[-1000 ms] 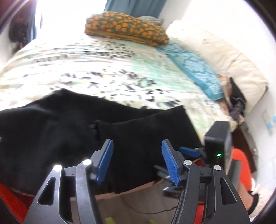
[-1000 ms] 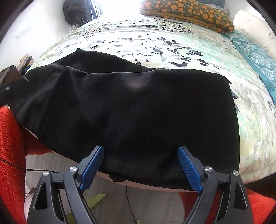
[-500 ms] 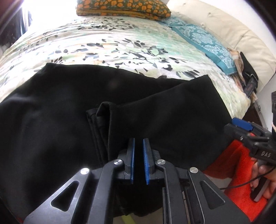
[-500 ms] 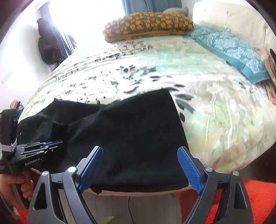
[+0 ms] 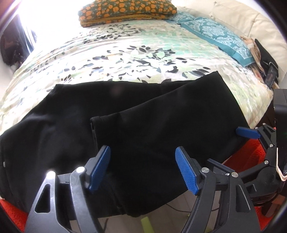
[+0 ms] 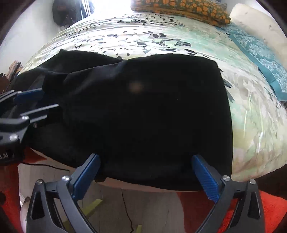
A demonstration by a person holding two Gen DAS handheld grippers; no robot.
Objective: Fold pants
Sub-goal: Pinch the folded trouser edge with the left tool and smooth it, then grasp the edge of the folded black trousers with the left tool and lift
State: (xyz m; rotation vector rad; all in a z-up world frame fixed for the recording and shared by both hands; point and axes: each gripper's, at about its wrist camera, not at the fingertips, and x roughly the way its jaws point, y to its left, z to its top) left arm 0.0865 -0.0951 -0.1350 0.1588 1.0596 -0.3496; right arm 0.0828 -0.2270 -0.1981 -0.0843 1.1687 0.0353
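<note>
At the near edge of the leaf-patterned bed [image 5: 136, 53], the black fabric pants [image 5: 161, 125] lie partly folded, both the left tool [image 5: 143, 168] and right tool [image 6: 145, 177] opening with nothing pinched, so the next fold needs a fresh grasp.

The pants [image 5: 161, 114] are all black. The bed cover [image 5: 136, 52] is pale green and cream with dark leaf shapes. A folded blanket [image 5: 125, 10] is dark green with orange spots. A blue cloth [image 5: 220, 34] has white swirly flowers. The rug [image 6: 269, 211] is bright red-orange. The gripper pads [image 5: 100, 166] are blue.
</note>
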